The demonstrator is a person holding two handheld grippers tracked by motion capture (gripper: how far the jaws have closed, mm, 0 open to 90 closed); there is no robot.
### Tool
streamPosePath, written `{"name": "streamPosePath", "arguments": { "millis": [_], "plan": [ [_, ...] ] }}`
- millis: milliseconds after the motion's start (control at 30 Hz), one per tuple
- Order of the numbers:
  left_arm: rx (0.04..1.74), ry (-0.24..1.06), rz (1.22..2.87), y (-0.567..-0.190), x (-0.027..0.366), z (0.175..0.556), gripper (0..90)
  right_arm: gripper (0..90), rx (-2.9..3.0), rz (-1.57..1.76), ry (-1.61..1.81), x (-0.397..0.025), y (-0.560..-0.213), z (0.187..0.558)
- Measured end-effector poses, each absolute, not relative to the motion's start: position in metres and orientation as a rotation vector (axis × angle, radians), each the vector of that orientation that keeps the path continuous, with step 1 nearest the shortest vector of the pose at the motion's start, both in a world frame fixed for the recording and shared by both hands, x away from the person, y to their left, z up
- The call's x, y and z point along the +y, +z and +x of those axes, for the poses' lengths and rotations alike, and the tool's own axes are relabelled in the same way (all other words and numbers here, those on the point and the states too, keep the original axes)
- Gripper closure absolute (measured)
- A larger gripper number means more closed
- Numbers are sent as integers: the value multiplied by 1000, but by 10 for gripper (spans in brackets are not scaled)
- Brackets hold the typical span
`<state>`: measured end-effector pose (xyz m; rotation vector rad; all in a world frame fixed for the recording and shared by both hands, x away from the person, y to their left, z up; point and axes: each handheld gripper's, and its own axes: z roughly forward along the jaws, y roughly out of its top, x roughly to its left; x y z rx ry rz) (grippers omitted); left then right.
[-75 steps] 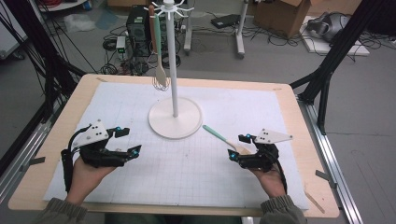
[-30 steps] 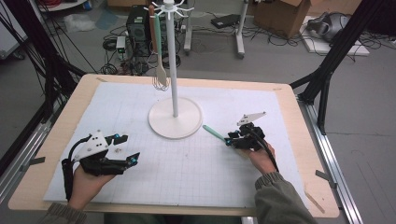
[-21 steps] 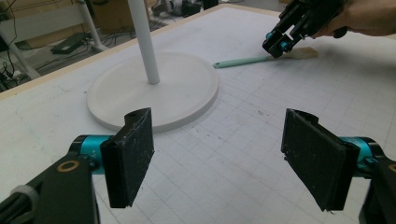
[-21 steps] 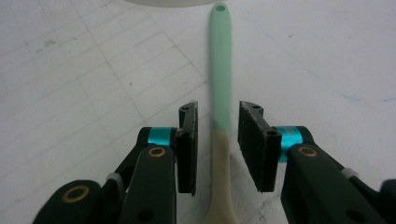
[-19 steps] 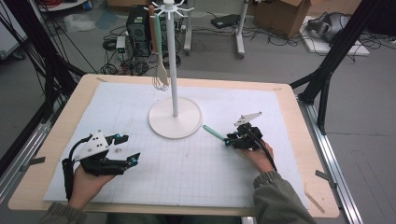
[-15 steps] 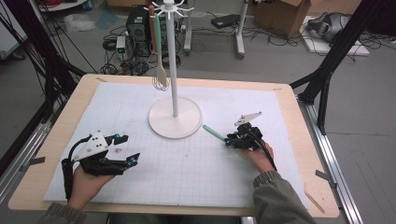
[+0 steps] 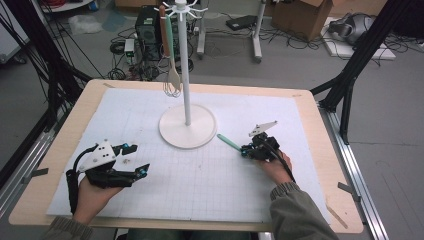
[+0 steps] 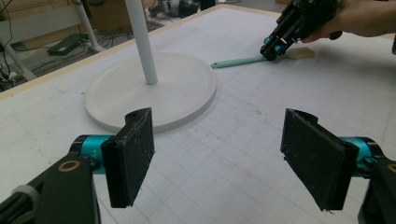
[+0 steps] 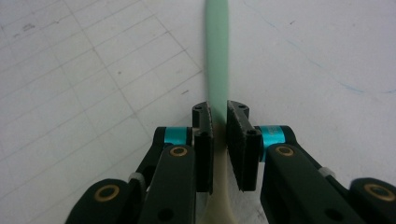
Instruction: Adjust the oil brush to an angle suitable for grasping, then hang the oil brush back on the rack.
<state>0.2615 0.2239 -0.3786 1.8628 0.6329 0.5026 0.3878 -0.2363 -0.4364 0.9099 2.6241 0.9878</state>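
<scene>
- Overhead, high view: a wooden table [image 7: 320, 130] carries a white grid mat [image 7: 200, 175]. A white hanging stand [image 7: 187, 120] sits toward the far edge, near the middle; a whisk [image 7: 171, 85] and a wooden spoon [image 7: 174, 75] with a green handle hang from its top hooks.
- Same view: the right gripper [image 7: 248, 149] is down on the mat, right of the stand's base, toward the table's right edge. A green utensil handle [image 7: 229, 142] pokes out from it toward the base, its tip just short of the base rim.
- Same view: the left gripper [image 7: 134, 161] rests near the front left corner, jaws apart, nothing between them.
- Left gripper view: its two black pads [image 8: 133, 154] stand wide apart over bare mat, holding nothing. Beyond them is the stand's round base [image 8: 154, 88]; farther off the right gripper [image 8: 273, 46] pinches the green-handled spatula [image 8: 243, 61], which lies flat on the mat with its pale blade end just behind the jaws.
- Right gripper view: the jaws are nearly closed on the spatula [image 9: 217, 70], pads pressing each side where the green handle meets the cream part. The utensil looks to be touching the mat.
- Progress, judged: two utensils already hang; the grasp on the third looks made. Lifting it, carrying it to the stand and hooking it remain.
</scene>
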Motion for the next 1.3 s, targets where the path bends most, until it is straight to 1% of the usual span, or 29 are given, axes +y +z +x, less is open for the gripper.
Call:
{"name": "streamPosePath", "arguments": {
  "millis": [667, 1000, 1300],
  "plan": [
    [621, 495, 1858, -377, 222, 262, 262, 824, 2627, 880, 960, -234, -434, 386],
    [614, 492, 1860, -377, 222, 263, 262, 825, 2625, 880, 1028, -240, -429, 384],
    [606, 482, 1873, -378, 219, 262, 267, 824, 2589, 836, 1161, -245, -413, 371]
  ]
}}
